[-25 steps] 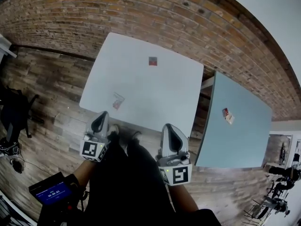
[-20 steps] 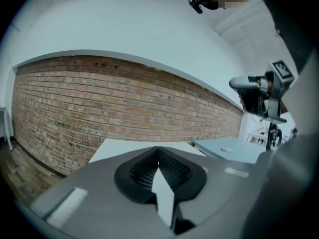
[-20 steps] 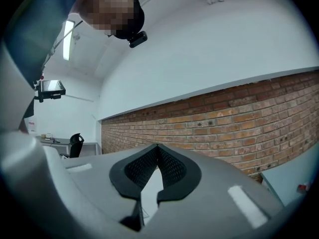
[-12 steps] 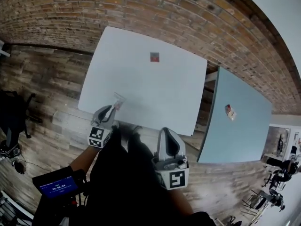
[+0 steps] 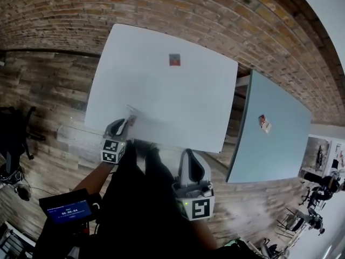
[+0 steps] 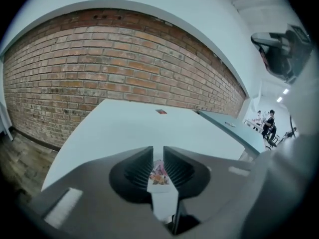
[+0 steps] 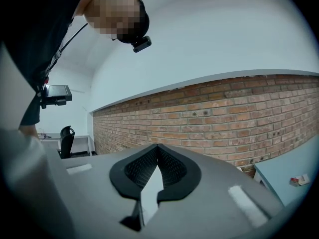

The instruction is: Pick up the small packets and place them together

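Three packets: near packet point(image 5: 132, 112) on the 7 o'clock edge of the white bench point(image 5: 161, 101); red packet point(image 5: 174, 60) toward 12; third packet point(image 5: 263, 122) on the blue-grey bench point(image 5: 269, 155) at 3 o'clock.
Room: wide bench top between them; a gap parts the benches.
Look: near packet flat, pale, red-orange print.
Left tool point(image 5: 128, 122): jaws opening, narrow, near packet between them, unpinched.
Right tool point(image 5: 188, 154): closed, empty, off the bench at 5 o'clock.
Surroundings: brick wall point(image 5: 161, 4), plank floor point(image 5: 48, 90).

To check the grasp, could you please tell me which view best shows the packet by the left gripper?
The left gripper view: the packet lies close up between the left gripper's opening jaws. The head view shows it only as a small pale patch at that gripper's tip; the right gripper view misses it.
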The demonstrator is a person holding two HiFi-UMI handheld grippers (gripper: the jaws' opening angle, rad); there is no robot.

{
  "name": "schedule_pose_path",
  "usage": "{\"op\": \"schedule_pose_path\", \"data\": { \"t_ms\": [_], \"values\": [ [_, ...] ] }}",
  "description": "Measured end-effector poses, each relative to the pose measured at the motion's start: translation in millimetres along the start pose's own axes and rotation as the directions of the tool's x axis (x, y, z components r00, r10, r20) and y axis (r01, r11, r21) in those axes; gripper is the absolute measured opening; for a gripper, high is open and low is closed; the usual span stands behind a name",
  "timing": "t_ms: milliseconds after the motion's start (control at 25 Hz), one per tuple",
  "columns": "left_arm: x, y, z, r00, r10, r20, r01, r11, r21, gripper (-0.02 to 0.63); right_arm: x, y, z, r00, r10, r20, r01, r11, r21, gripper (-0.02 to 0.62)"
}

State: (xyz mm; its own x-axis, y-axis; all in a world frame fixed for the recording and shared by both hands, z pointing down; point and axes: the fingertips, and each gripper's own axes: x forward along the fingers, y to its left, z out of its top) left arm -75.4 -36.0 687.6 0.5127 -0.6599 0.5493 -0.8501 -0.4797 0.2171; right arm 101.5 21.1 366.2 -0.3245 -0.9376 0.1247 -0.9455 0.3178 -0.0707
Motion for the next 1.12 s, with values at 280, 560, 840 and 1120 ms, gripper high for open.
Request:
{"op": "schedule_pose_path", "data": {
  "t_ms": [280, 560, 840, 1120],
  "values": [
    [30, 8, -35, 0.991, -0.036, -0.130, 0.037, 0.999, 0.007, 0.064, 6, -6, -10, 0.999, -0.019, -0.031, 0.019, 1.000, 0.014, 0.003],
    [43, 10, -59, 0.975, -0.031, -0.219, 0.021, 0.999, -0.050, 0.060, 8, -17, -9, 0.998, -0.052, -0.038, 0.052, 0.999, 0.015, 0.003],
    [55, 11, -56, 0.961, 0.011, -0.276, -0.015, 1.000, -0.010, 0.061, 7, -35, -12, 0.995, -0.090, -0.051, 0.091, 0.996, 0.025, 0.003],
    [73, 13, -46, 0.947, 0.055, -0.317, -0.067, 0.997, -0.026, 0.061, 12, -45, -12, 0.994, -0.101, -0.045, 0.103, 0.993, 0.054, 0.002]
  ]
}}
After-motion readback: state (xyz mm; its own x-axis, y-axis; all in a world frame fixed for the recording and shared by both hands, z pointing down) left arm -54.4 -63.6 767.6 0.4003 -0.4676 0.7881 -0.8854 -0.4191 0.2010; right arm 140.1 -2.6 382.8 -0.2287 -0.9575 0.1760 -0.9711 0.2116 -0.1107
